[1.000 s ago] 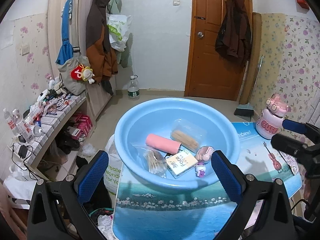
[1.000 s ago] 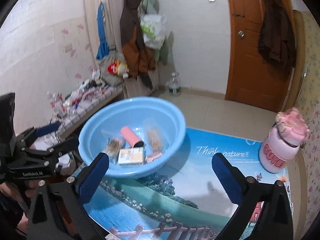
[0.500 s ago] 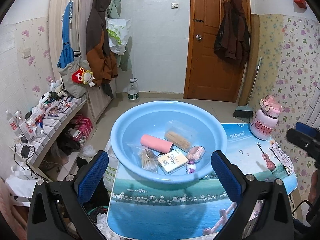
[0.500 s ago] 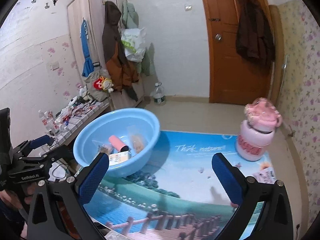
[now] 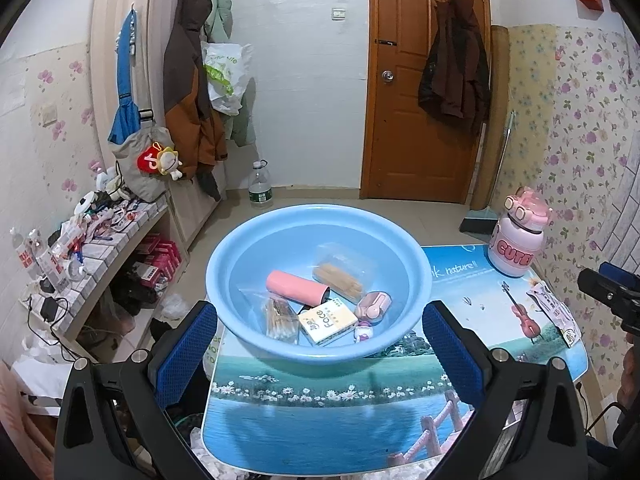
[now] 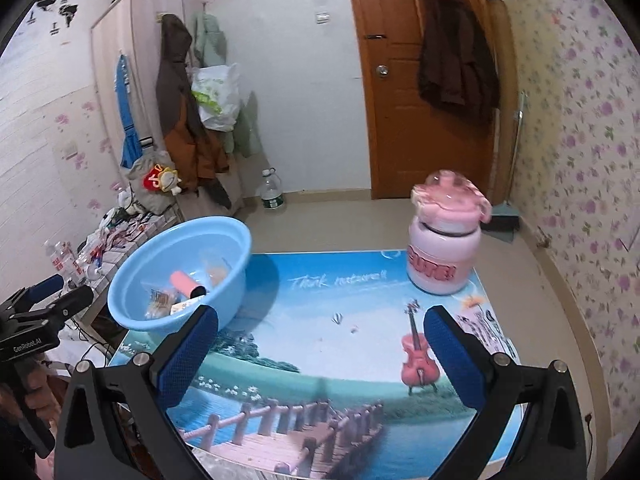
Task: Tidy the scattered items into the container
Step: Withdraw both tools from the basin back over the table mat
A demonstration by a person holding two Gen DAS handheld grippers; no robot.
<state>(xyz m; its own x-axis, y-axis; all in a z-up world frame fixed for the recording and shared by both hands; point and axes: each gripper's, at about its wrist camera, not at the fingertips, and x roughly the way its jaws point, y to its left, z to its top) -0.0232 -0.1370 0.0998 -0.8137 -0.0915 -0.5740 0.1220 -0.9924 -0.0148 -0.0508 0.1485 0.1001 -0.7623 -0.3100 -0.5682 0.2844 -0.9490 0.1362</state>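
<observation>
Pink roll (image 5: 295, 287) lengthwise left-right, in basin (image 5: 240, 248)

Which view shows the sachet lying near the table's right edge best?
The left wrist view: the sachet lies flat and whole beside the violin print, right of the blue basin. In the right wrist view the right gripper's finger covers part of it, and it is blurred.

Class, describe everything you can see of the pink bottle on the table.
The pink bottle stands upright at the table's far right corner, apart from the blue basin. Its squat, glossy, plastic-looking body is pale pink with red lettering; a darker pink lid with rounded knobs caps it. Only the tabletop touches it, and neither gripper is near.
</observation>
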